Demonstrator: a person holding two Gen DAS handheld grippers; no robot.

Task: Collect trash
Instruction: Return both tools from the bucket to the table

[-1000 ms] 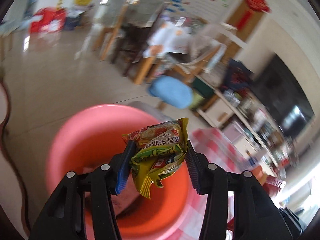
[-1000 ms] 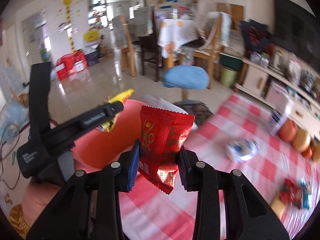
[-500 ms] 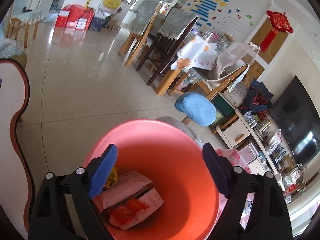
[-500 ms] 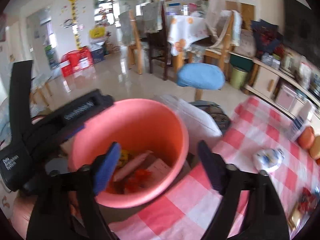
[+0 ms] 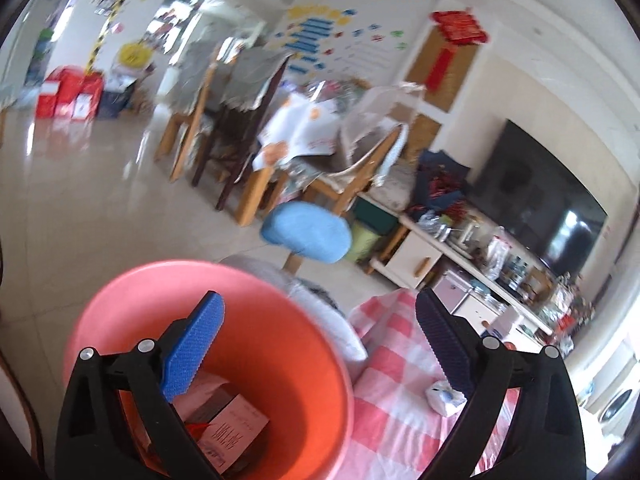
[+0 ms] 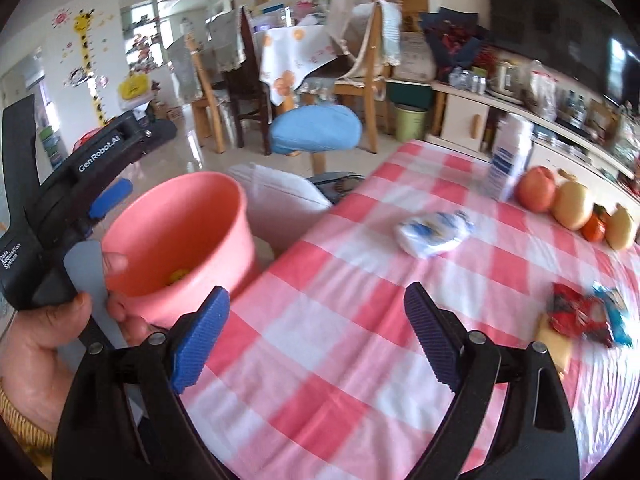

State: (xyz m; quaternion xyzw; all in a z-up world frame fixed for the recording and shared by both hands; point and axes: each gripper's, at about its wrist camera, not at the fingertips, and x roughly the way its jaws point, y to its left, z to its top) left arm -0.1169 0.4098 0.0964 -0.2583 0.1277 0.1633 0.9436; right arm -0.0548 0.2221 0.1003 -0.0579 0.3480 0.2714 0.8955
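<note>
A: Both pairs of tongs have just been opening and now stand spread wide with nothing between the pads. The left tongs (image 5: pixel 320 344) hang over the pink bucket (image 5: pixel 132 292), which already has a cardboard box (image 5: pixel 230 430) and wrappers down in it. The right tongs (image 6: pixel 316 332) sit over the checked table (image 6: pixel 360 280).

B: So the next job is fetching more trash?

A: I'd say so. The crumpled white and blue wrapper (image 6: pixel 434 230) lies out in the middle of the cloth, well apart from anything else. The red and blue packets (image 6: pixel 584 314) lie near the right edge, seemingly on a yellow block.

B: Which one first?

A: The white one, with the right tongs. Keep them wide, come down so a pad lands on each side of the crumple, then squeeze low so the thin film doesn't slip out. Steer clear of the fruit (image 6: pixel 568 204) and the carton (image 6: pixel 508 160) at the far side, since those aren't rubbish
</note>
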